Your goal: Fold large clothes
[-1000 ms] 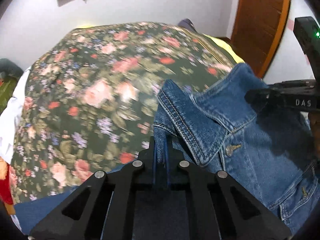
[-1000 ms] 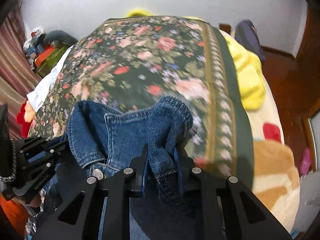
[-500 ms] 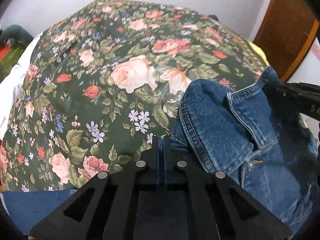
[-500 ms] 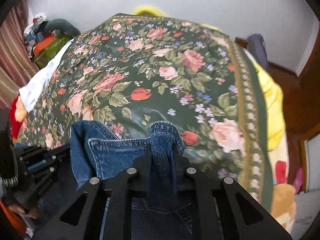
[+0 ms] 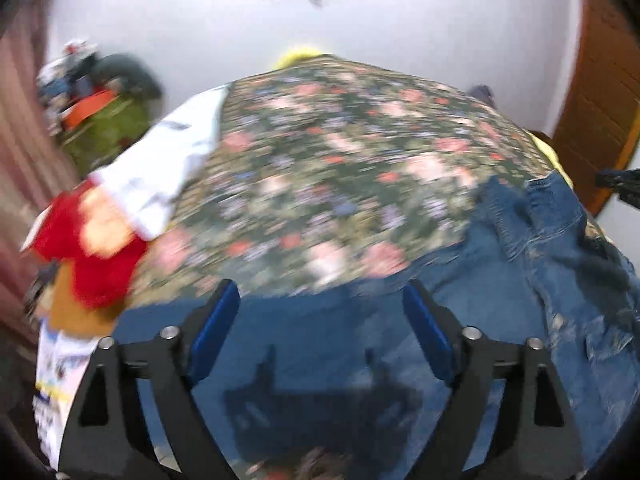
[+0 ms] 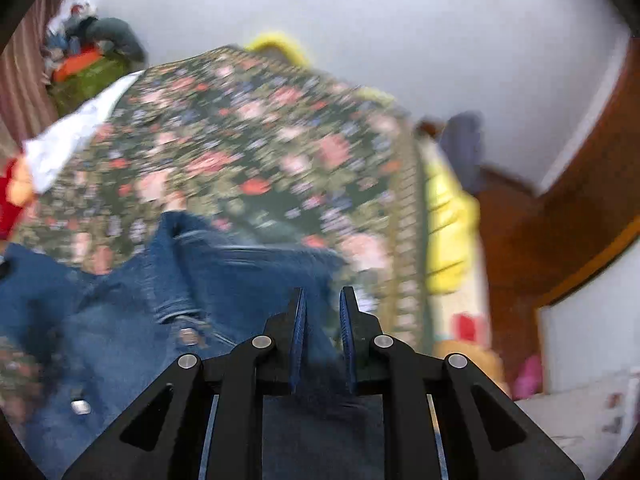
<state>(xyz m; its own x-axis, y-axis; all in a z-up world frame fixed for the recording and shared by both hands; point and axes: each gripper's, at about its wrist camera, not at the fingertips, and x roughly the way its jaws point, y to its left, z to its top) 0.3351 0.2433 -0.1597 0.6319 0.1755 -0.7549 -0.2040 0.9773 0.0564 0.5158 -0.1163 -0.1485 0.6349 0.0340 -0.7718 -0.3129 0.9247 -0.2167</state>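
Left tongs (image 5: pixel 320 320) have just sprung open, empty, above the denim jacket (image 5: pixel 540 280); right tongs (image 6: pixel 322 312) pinch its fabric at six o'clock.

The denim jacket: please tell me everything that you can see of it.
The denim jacket is blue, of heavy stitched cloth, with metal buttons and a chest pocket. It lies crumpled, not yet folded, on the floral bedspread. The right tool is shut on a fold of it. The left tool, open, has just let go and holds nothing.

Bed under a dark floral spread (image 5: pixel 320 168), denim jacket (image 5: pixel 540 280) flat on its near side.
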